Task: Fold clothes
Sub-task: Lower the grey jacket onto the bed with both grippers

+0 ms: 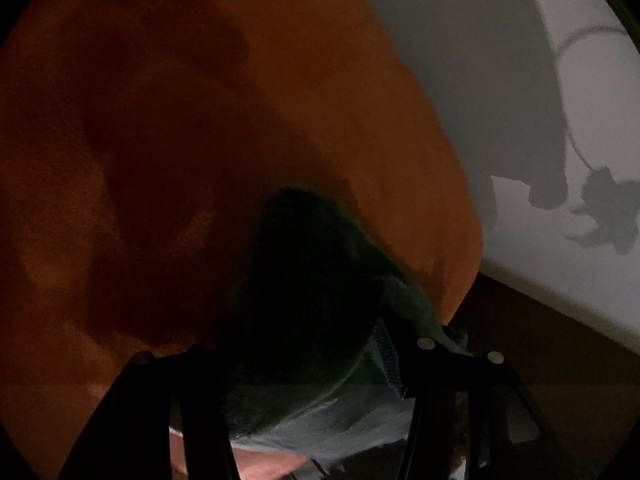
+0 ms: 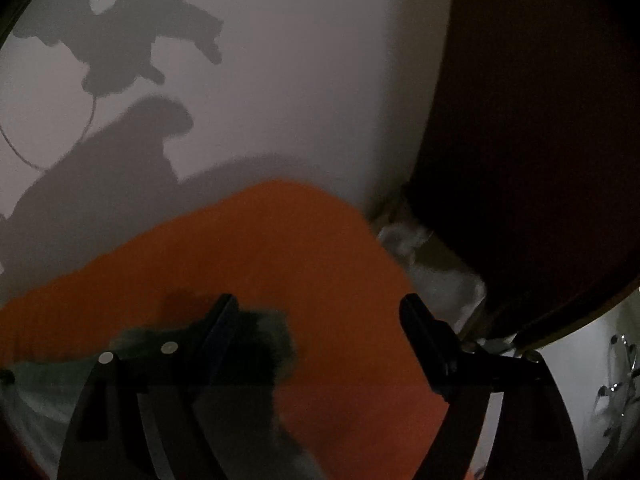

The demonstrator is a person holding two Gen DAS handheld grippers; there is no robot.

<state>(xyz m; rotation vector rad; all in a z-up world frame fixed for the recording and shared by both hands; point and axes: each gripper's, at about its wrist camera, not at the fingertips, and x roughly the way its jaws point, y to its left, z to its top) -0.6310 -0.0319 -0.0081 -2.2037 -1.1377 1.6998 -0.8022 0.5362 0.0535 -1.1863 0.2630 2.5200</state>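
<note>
The orange cloth [image 2: 280,256] lies spread over a pale surface [image 2: 304,80], bed or bench I cannot tell, and everything else here sits around it. A dark green garment [image 1: 304,280] is bunched on top of the orange cloth at its near edge, with a paler grey-blue piece [image 1: 320,428] under it, closest to the person. The left gripper [image 1: 304,360] hangs over the green garment with its jaws partly apart; the fabric bulges up between them, but I see nothing pinched. The right gripper [image 2: 320,320] stands with its jaws wide over the orange cloth, its left finger [image 2: 220,328] against the fringe of the green garment, holding nothing. What worries me is the dim light and the stacked layers: either gripper closing now could catch the orange cloth along with the green garment, or only a loose fold of it, and a lift would drag the pile crooked or pull the orange cloth towards the dark wooden furniture [image 2: 540,160] beyond its right end. White stuff [image 2: 440,272] crumpled by that same end could snag too. No brand, label or writing can be read anywhere; it is too dark and blurred
</note>
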